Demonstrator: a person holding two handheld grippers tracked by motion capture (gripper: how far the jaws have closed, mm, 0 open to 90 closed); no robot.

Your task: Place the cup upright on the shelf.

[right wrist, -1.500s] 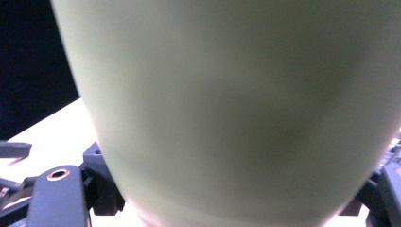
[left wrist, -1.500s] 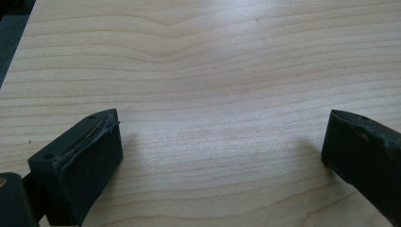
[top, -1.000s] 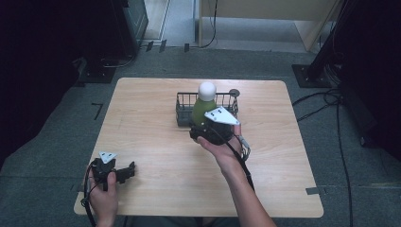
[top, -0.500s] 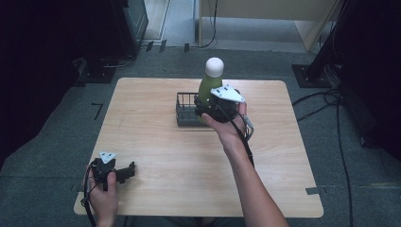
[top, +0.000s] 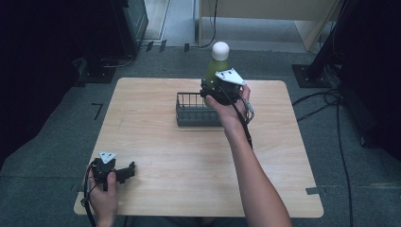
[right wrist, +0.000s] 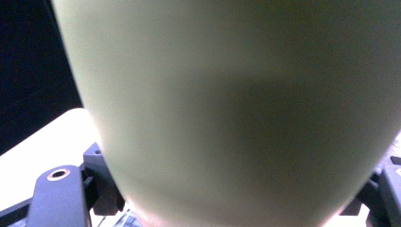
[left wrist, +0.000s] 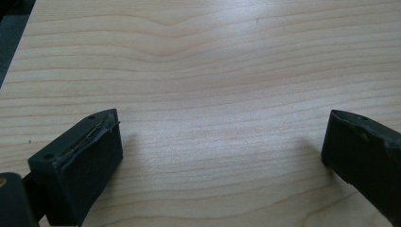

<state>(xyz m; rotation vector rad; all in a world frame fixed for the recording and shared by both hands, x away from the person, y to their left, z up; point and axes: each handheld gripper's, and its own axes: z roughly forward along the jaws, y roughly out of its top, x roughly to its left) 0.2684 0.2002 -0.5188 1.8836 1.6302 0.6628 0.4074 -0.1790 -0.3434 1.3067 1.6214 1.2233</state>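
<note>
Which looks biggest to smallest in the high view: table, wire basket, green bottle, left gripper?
1. table
2. wire basket
3. green bottle, though it is lifted nearer the camera and partly hidden by the right gripper, so it is close to the basket
4. left gripper

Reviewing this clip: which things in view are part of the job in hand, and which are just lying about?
In play:
green bottle with white cap, upright
right tongs, shut on it
wire basket, beneath the bottle

Idle:
left tongs, open, low over bare table
floor cables, dark stands around the table
</note>
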